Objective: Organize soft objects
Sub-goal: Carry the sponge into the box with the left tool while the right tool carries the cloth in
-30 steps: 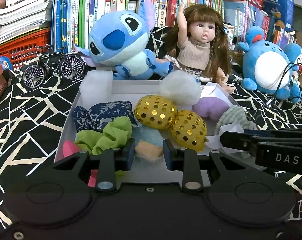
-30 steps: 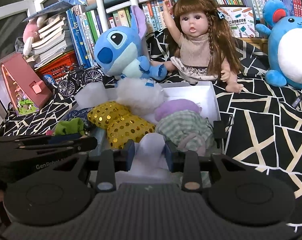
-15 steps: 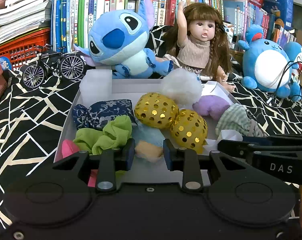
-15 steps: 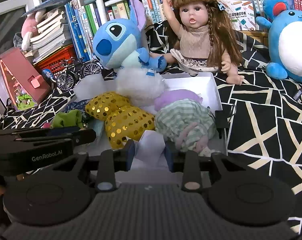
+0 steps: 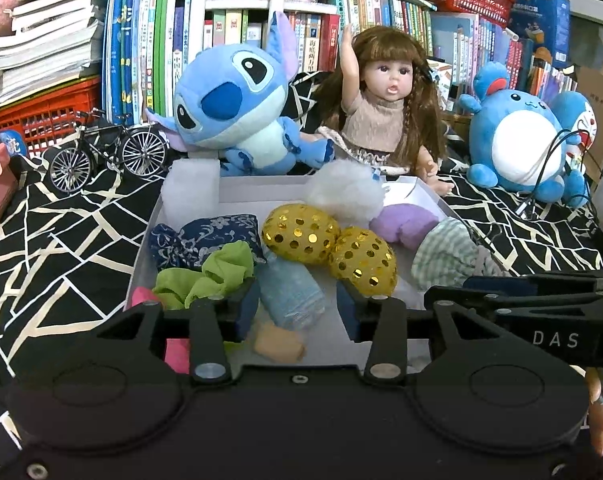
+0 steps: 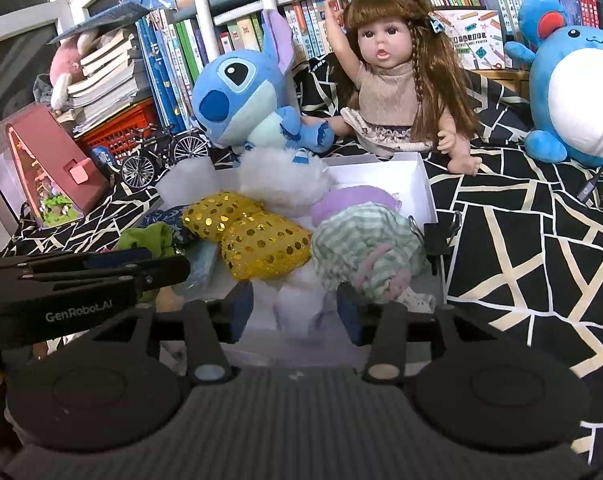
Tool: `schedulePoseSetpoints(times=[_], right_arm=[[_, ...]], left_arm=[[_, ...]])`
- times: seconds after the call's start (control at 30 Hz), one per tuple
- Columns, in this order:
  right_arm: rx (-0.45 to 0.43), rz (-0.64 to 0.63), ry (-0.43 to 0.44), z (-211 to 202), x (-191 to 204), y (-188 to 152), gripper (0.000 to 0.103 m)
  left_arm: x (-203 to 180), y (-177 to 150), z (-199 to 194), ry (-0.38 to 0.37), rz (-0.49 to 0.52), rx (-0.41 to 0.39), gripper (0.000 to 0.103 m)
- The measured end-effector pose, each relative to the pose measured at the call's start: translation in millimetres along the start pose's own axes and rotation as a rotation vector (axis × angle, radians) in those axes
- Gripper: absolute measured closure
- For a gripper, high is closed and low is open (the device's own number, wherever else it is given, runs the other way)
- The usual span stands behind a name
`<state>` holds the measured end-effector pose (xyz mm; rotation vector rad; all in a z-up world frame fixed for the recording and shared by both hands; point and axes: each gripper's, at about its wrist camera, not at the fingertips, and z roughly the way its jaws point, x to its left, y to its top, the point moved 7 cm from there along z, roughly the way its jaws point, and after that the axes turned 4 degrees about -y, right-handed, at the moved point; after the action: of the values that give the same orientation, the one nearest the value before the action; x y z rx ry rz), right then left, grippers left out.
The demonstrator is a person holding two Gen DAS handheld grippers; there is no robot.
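My left gripper (image 5: 297, 310) jaws just opening, blue-peach roll (image 5: 287, 300) loose between | right gripper (image 6: 295, 306) likewise — over white tissue (image 6: 297, 308) | white box (image 5: 261, 188) — sequin pouches (image 5: 329, 248), cloths.

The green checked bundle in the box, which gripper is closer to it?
Right. The right gripper sits just in front of the green checked bundle; the left gripper is off to its left, by the light blue cloth.

Bkgd: bookshelf (image 5: 237, 36) packed w/ upright books, white uprights (image 6: 205, 12) in front. Stacked books (image 5: 41, 44) at left over red crate (image 5: 45, 108). Surface covered by black cloth w/ pale crack pattern (image 5: 61, 248). Lighting even, indoor.
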<state>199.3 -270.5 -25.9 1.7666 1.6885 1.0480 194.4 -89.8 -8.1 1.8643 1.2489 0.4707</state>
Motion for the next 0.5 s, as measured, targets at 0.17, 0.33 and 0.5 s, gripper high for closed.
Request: schedulePoseSetpoints(times=[0.17, 0.33, 0.5], right_arm=[[-0.018, 0.004, 0.013, -8.7, 2.5, 1.0, 0.033], [-0.038, -0.004, 0.036, -19.7, 8.3, 0.1, 0.027], [-0.086, -0.026, 0.066, -34.8, 18.0, 0.1, 0.019]], left_arm=[[2.6, 2.7, -17.4, -0.001, -0.010, -0.029, 0.050], [12.1, 5.2, -40.3, 0.034, -0.012, -0.073, 0.030], [24.1, 4.4, -60.7, 0.065, -0.005, -0.102, 0.025]])
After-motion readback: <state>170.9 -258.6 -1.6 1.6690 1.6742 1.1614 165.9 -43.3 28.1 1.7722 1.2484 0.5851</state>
